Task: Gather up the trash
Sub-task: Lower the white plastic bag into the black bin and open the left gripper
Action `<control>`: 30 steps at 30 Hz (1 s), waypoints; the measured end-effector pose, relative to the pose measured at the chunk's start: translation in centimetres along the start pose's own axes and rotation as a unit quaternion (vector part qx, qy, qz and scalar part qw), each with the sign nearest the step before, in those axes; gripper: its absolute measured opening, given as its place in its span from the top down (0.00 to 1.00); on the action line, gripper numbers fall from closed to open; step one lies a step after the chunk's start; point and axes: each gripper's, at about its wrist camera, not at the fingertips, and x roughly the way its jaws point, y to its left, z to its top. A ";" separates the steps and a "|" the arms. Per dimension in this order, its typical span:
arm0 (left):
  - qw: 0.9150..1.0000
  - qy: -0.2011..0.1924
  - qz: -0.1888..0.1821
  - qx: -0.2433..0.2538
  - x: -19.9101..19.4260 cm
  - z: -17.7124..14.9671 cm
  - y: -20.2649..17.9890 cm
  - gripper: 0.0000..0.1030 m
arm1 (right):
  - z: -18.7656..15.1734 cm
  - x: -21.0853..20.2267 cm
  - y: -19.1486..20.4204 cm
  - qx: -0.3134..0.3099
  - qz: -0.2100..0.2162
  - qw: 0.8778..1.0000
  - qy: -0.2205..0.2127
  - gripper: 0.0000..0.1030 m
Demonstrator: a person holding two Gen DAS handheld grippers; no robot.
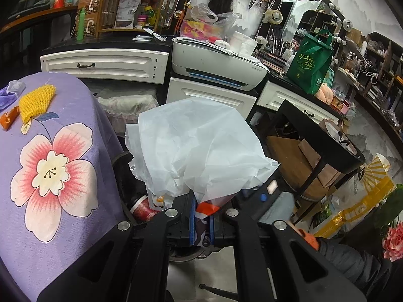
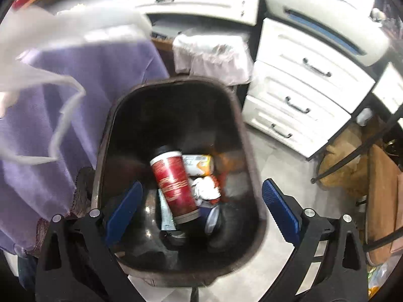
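Observation:
My left gripper (image 1: 201,222) is shut on a crumpled white plastic bag (image 1: 199,148) and holds it above the dark trash bin (image 1: 123,171). The bag also shows, blurred, at the upper left of the right wrist view (image 2: 50,50). My right gripper (image 2: 201,206) is open and empty, its blue pads (image 2: 123,211) spread over the bin's mouth (image 2: 105,136). Inside the bin lie a red cup (image 2: 173,183), a crumpled wrapper (image 2: 206,188) and other trash. On the purple flowered cloth (image 1: 50,166) lie a yellow foam net (image 1: 35,100), an orange scrap (image 1: 8,118) and a clear wrapper (image 1: 15,86).
White drawers (image 2: 302,90) stand behind the bin, with a printer (image 1: 216,63) on top. A white lace-covered item (image 2: 211,55) sits behind the bin. A black frame stand (image 1: 314,138) with cardboard boxes is at the right, and a green bag (image 1: 309,63) stands on the counter.

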 end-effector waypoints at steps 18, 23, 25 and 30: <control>0.993 0.119 0.007 -0.016 11.4 -3.7 0.9 0.92 | -6.2 -8.5 -10.6 0.145 -0.026 0.987 -0.055 0.08; 0.989 0.148 0.017 -0.016 13.4 -4.7 1.4 0.88 | -6.8 -8.6 -10.8 0.155 -0.019 0.986 -0.055 0.08; 0.988 0.153 0.021 -0.018 13.9 -5.0 1.5 0.74 | -6.7 -8.4 -10.5 0.154 -0.016 0.986 -0.055 0.08; 0.989 0.148 0.025 -0.015 13.4 -5.3 1.6 0.43 | -6.3 -8.8 -9.8 0.144 -0.016 0.987 -0.067 0.08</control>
